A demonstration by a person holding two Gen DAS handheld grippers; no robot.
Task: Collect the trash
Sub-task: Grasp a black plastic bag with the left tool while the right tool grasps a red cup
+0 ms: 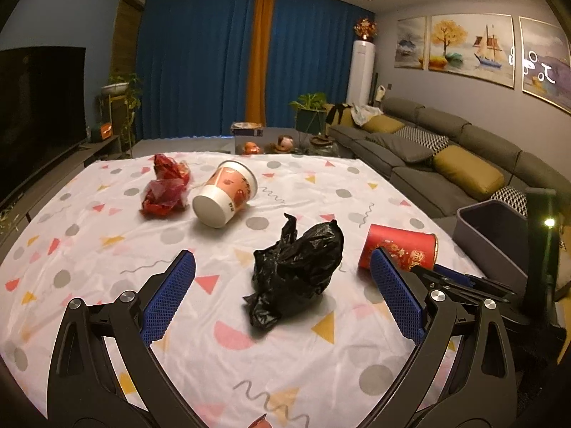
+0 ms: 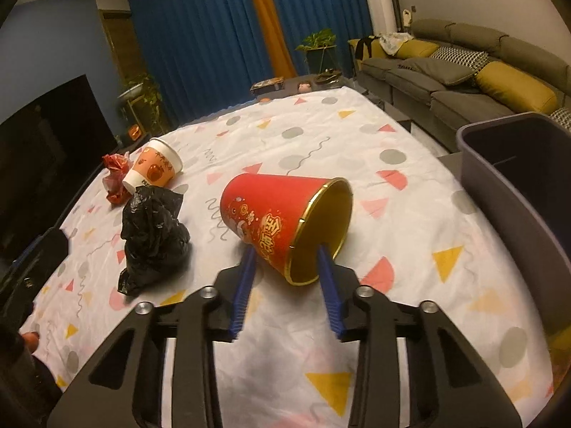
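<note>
A red paper cup (image 2: pixel 274 217) with a gold rim lies on its side on the patterned tablecloth (image 2: pixel 357 135). My right gripper (image 2: pixel 287 255) is around its near wall, one finger outside the cup and one inside the mouth; whether the pads press the wall I cannot tell. The cup also shows in the left wrist view (image 1: pixel 396 249). My left gripper (image 1: pixel 282 267) is open and empty, just in front of a crumpled black plastic bag (image 1: pixel 296 271). A white-orange cup (image 1: pixel 225 194) lies tipped beside a red wrapper (image 1: pixel 166 189) further back.
A grey bin (image 2: pixel 517 171) stands open at the table's right edge; it also shows in the left wrist view (image 1: pixel 492 235). A sofa (image 1: pixel 446 153) runs along the right wall. A television (image 1: pixel 39 107) stands on the left. A low table with ornaments sits beyond the far edge.
</note>
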